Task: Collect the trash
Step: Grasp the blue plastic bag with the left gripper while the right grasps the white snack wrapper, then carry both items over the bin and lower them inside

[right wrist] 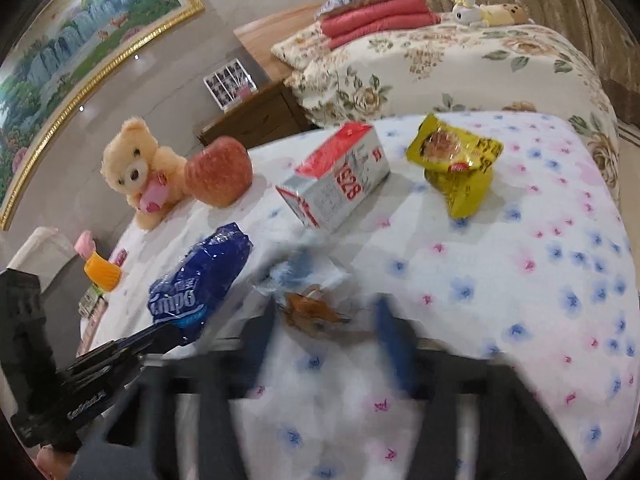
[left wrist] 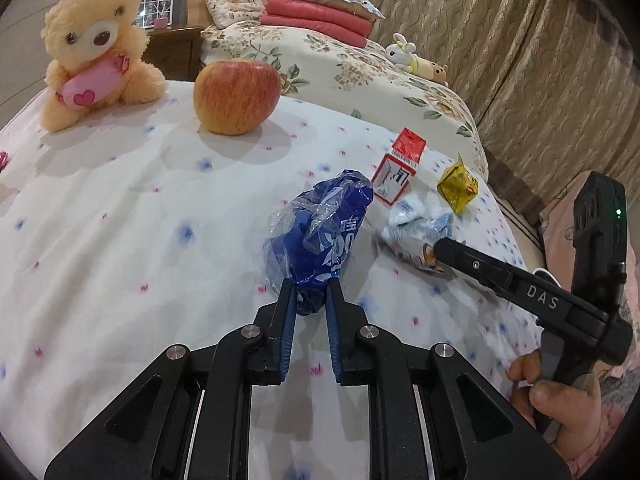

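Note:
A crumpled blue plastic wrapper (left wrist: 324, 220) lies on the flowered white cloth (left wrist: 120, 220), and my left gripper (left wrist: 312, 288) is shut on its near end. To its right sits a crumpled white wrapper (left wrist: 412, 228) with orange print; my right gripper (left wrist: 440, 246) reaches it from the right. In the right wrist view, blurred, that white wrapper (right wrist: 308, 304) lies between the right gripper's (right wrist: 324, 320) spread fingers without the pads pressing it. A red-and-white carton (right wrist: 340, 184) and a yellow packet (right wrist: 456, 168) lie beyond. The blue wrapper (right wrist: 200, 276) shows at the left there.
An apple (left wrist: 236, 96) and a cream teddy bear (left wrist: 96, 52) stand at the far left of the cloth. An orange cup (right wrist: 102, 272) sits near the left edge. A bed with a floral quilt (left wrist: 360, 68) lies behind, curtains at the right.

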